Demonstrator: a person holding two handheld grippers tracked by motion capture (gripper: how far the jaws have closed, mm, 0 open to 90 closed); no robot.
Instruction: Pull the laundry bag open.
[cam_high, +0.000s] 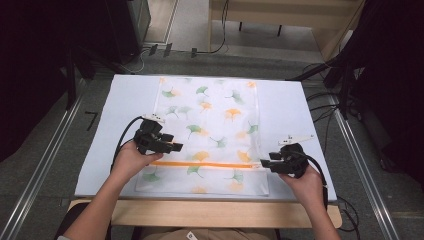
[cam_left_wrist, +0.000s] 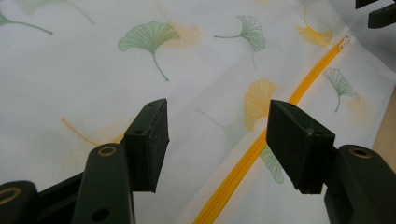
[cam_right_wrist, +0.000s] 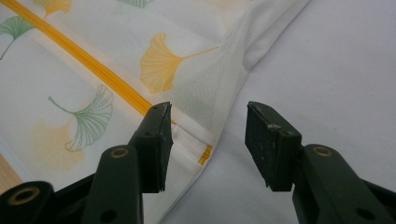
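Note:
A white mesh bag (cam_high: 210, 125) printed with green and orange ginkgo leaves lies flat on the table, an orange zipper (cam_high: 205, 164) running across its near part. My left gripper (cam_high: 172, 145) hovers open over the bag's left side, just above the zipper (cam_left_wrist: 252, 158). In the left gripper view the zipper pull (cam_left_wrist: 345, 41) lies at the far end, by the other gripper. My right gripper (cam_high: 265, 162) stands open at the bag's right edge, its jaws either side of the zipper's end (cam_right_wrist: 204, 155). Nothing is held between either pair of jaws.
The bag rests on a pale blue-white mat (cam_high: 125, 110) covering a wooden table (cam_high: 210, 212). Bare mat (cam_right_wrist: 327, 70) lies right of the bag. Cables (cam_high: 320, 100) and dark equipment stand beyond the table's far and side edges.

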